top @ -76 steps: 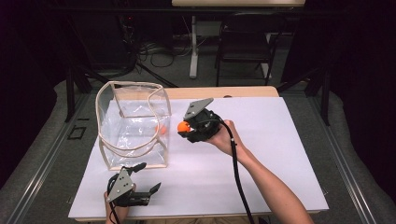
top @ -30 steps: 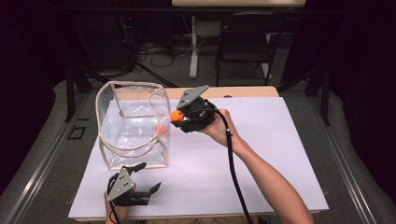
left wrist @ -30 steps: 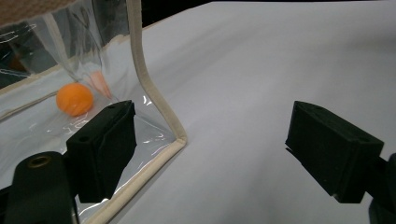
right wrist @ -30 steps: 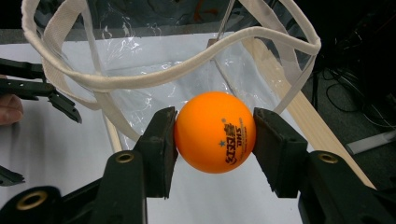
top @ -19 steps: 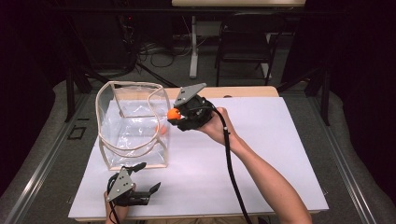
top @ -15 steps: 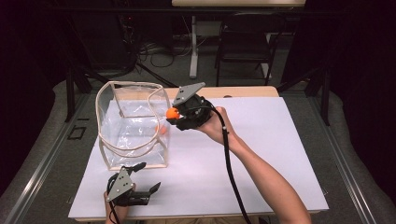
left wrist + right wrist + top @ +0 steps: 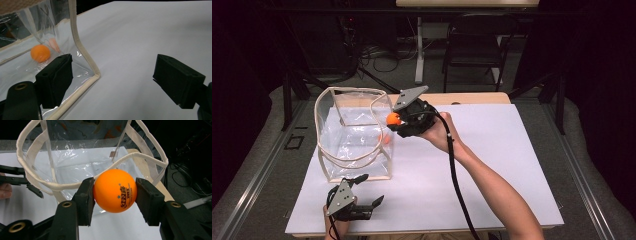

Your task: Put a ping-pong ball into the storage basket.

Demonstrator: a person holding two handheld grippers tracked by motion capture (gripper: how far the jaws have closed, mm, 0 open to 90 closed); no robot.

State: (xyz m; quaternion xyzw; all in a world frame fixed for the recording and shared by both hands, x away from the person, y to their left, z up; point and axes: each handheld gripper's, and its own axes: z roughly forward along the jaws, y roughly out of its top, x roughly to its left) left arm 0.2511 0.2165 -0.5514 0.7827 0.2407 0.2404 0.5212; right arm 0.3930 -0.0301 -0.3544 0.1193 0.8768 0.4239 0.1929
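My right gripper [image 7: 396, 121] is shut on an orange ping-pong ball [image 7: 392, 119] and holds it in the air at the right rim of a clear plastic bag [image 7: 354, 132] with cream trim. In the right gripper view the ball [image 7: 115, 190] sits between both pads, just before the bag's open top [image 7: 75, 185]. A second orange ball [image 7: 40, 53] lies inside the bag, seen through its wall [image 7: 80, 47]. My left gripper [image 7: 363, 191] rests open near the table's front edge, just in front of the bag's near corner, with nothing between its jaws [image 7: 112, 80].
A white sheet [image 7: 502, 150] covers the table, bare to the right of the bag. A black cable [image 7: 457, 185] trails from the right gripper along the forearm. Beyond the far edge stand a chair [image 7: 472, 50] and floor cables.
The right gripper has carried the orange ball leftward and slightly up, from over the open table to the bag's right rim. The left gripper has stayed put.
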